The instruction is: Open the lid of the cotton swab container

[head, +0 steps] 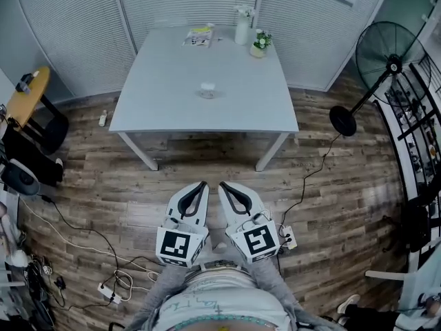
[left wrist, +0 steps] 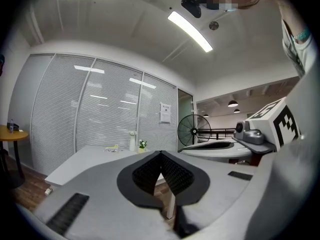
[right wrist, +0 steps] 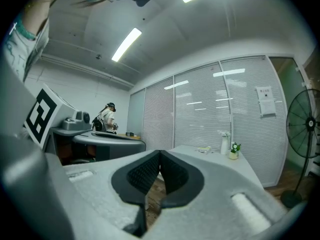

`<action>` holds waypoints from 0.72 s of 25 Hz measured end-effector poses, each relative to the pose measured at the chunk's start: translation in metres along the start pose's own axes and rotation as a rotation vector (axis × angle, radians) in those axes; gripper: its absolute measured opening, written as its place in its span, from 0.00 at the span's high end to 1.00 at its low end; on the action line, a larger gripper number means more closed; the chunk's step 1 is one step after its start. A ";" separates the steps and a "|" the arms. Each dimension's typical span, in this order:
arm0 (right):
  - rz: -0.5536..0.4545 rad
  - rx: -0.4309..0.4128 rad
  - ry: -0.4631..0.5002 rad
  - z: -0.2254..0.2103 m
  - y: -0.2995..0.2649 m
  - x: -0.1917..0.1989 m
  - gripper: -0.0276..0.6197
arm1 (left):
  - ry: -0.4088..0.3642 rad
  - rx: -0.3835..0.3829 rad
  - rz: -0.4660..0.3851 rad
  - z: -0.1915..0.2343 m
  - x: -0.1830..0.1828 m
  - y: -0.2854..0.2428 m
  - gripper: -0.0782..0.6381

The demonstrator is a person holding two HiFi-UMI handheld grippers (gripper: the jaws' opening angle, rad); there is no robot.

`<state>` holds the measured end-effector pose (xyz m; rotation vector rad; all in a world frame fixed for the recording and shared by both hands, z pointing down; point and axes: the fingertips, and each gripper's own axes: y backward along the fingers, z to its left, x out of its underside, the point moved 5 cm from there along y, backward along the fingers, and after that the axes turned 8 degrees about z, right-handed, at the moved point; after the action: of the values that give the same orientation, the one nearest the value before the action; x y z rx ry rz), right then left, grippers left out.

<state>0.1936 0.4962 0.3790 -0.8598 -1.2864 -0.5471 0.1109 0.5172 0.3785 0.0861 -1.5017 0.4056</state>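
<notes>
A small clear cotton swab container (head: pixel 207 89) with a white lid stands near the middle of the grey table (head: pixel 158 95), far ahead of me. My left gripper (head: pixel 204 184) and right gripper (head: pixel 222 185) are held side by side close to my body, over the wooden floor and well short of the table. Both are shut with nothing between their jaws. In the left gripper view the left gripper (left wrist: pixel 160 153) points toward the table (left wrist: pixel 82 159); the right gripper (right wrist: pixel 160 152) also faces the table (right wrist: pixel 220 160). The container does not show in either gripper view.
At the table's far edge lie a yellow-and-white packet (head: pixel 199 36), a white bottle (head: pixel 242 27) and a small potted plant (head: pixel 260 43). A standing fan (head: pixel 386 64) is right of the table. Cables and a power strip (head: pixel 110 292) lie on the floor at left. A round wooden side table (head: pixel 29 96) stands left.
</notes>
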 end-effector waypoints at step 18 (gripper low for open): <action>0.016 0.082 0.006 -0.056 -0.166 -0.032 0.96 | -0.026 0.108 0.018 0.139 -0.033 -0.111 0.89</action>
<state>0.0913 0.3507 0.3861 -0.7997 -1.2869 -0.4809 0.0132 0.3654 0.3782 0.1638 -1.5065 0.5018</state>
